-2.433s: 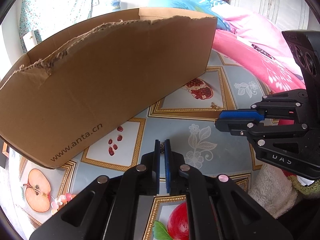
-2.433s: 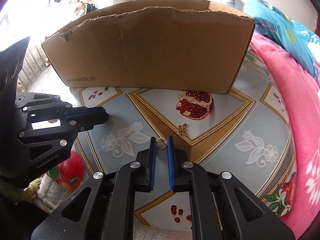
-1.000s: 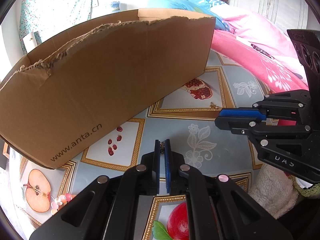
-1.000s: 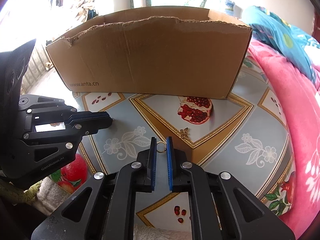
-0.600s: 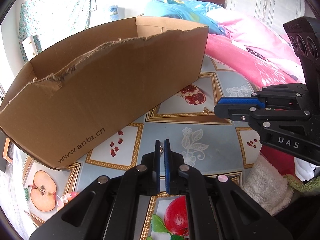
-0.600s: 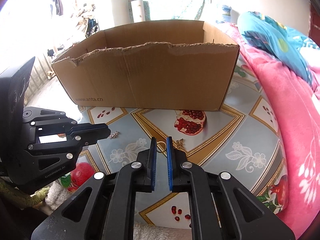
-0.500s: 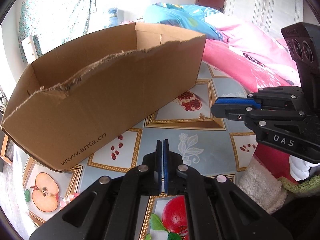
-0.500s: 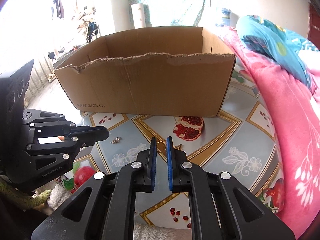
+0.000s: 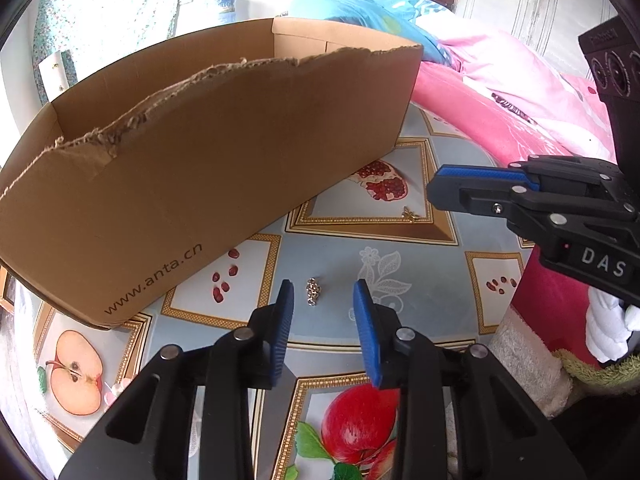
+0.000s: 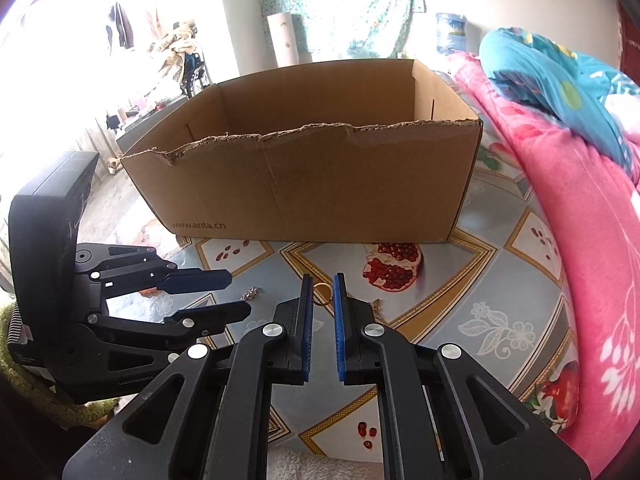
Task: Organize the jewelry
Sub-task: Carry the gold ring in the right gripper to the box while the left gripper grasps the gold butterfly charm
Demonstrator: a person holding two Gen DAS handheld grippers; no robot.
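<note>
The fruit-printed tablecloth [image 9: 400, 264] under your grippers lay beside a bed heaped with a pink blanket [image 10: 580, 216], with a floral curtain hanging at the back. On it stood the open brown cardboard box with a torn front edge [image 9: 208, 152], printed "www.anta.cn" on its front wall in both views. Your right gripper's body read "DAS" in the left wrist view; the pale lettering on your left gripper's body in the right wrist view was too small to read.

Your left gripper [image 9: 322, 300] was opening its blue-padded jaws, and the small silver chain-like jewelry piece [image 9: 313, 290] lay on the cloth between the fingertips, touched by neither pad. Your right gripper [image 10: 322, 290] held its jaws nearly together, clamped on a thin gold ring [image 10: 322, 294] that stuck out past the tips. Only the right wrist view showed that ring; in the left wrist view the gripper's side hid it. A small gold butterfly-shaped charm [image 9: 409, 213] rested near the printed pomegranate, half hidden behind your right fingers in the right wrist view. The box floor stayed out of sight.
</note>
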